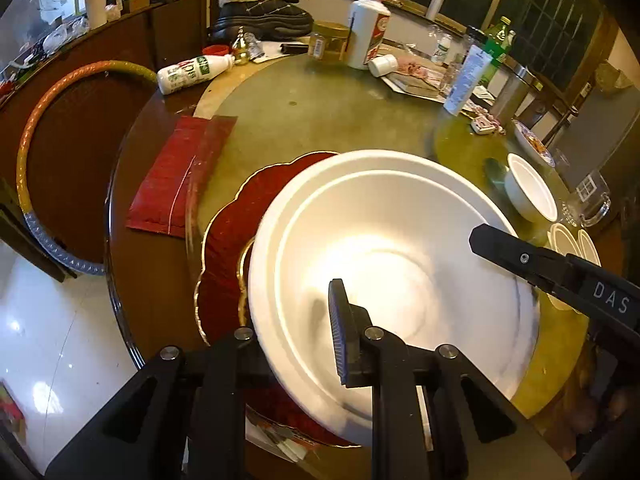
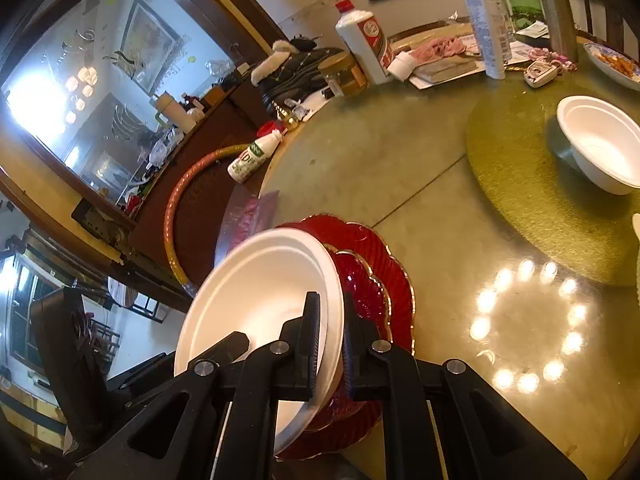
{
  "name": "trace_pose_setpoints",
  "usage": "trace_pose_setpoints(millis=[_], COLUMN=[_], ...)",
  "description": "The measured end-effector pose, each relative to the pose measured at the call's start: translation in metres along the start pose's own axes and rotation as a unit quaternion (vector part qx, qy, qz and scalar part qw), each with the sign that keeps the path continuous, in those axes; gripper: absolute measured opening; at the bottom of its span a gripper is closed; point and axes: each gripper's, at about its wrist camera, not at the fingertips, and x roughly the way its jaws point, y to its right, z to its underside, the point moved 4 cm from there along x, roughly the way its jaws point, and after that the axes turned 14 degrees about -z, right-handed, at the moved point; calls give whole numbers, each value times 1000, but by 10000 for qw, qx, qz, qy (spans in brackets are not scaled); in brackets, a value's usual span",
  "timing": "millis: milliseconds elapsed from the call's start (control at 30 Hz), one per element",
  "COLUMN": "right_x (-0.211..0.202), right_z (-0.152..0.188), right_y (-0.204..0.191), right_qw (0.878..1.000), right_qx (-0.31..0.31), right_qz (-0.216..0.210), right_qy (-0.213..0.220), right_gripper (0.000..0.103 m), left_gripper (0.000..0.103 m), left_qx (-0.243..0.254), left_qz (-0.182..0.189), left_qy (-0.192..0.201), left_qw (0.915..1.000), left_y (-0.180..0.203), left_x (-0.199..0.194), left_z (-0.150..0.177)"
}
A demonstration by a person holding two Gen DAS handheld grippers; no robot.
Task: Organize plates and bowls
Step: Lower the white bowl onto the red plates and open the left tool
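A: What are the two tongs doing?

B: Both pinch the same white bowl (image 1: 392, 280). The left tongs (image 1: 304, 332) clamp its near rim, one pad inside the bowl and the other hidden behind the wall. The right tongs (image 2: 331, 344) grip the opposite rim, pads pressed on either side of the thin edge.

A: Where is the bowl?

B: It is held tilted just above two red plates (image 2: 380, 276) with scalloped gold edges, stacked at the near edge of the round counter (image 2: 400, 168). From the right wrist camera the bowl leans to the left, its open side turned away from the plates. Whether its base touches the top plate cannot be told.

A: What does the coming move turn on?

B: Probably on the bowl's place over the plates. It sits straight ahead of both tongs, and the plates lie directly below and slightly to the right of it in the right view. Neither hand is nearer; they share the rim. A second white bowl (image 2: 604, 144) stands well apart on a yellow-green turntable (image 2: 520, 184).

A: Any writing?

B: The right tool's arm, seen from the left camera, reads "DAS" (image 1: 610, 298). A toppled white bottle with a green label (image 1: 188, 72) lies far off; its lettering is too blurred to read. A white bottle with a red label (image 2: 366, 46) stands beyond, also unreadable.
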Motion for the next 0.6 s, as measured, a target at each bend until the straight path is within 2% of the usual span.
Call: trace_pose_setpoints(millis=[133,233,333,400,467,500,533,567,600], right_x=[10,18,22,23,22,20,17,13,9], right_z=[3,6,8,9,10,10,10,9,9], right_y=[1,-2,-5,-7,-10,-11,-12,-13,-16], right_qw=[9999,9997,9991,9985,9976,9970,9964,9959,9953], right_qx=[13,-122,-264,-365,-459,-520,-578,-648,-712], right_qz=[-11,85,221,326,459,538,594,634,659], right_qy=[-110,-199,-226,-255,-245,-209,-156,-80,-15], right_gripper=[10,14,14,17,34,52,62,64,65], left_gripper=[17,17,17,23,45,48,54,60,61], left_qx=[-84,-126,-163,-222,-356,-441,-550,-682,-839], left_qz=[-112,-189,-297,-383,-394,-272,-223,-261,-256], left_qy=[-12,32,118,176,199,218,219,236,305], left_qw=[9999,9997,9994,9989,9984,9984,9980,9971,9957], left_y=[-7,-10,-14,-19,-25,-28,-31,-36,-40], left_x=[5,7,8,7,6,5,3,0,-5], left_z=[-2,-2,-4,-5,-7,-7,-8,-9,-10])
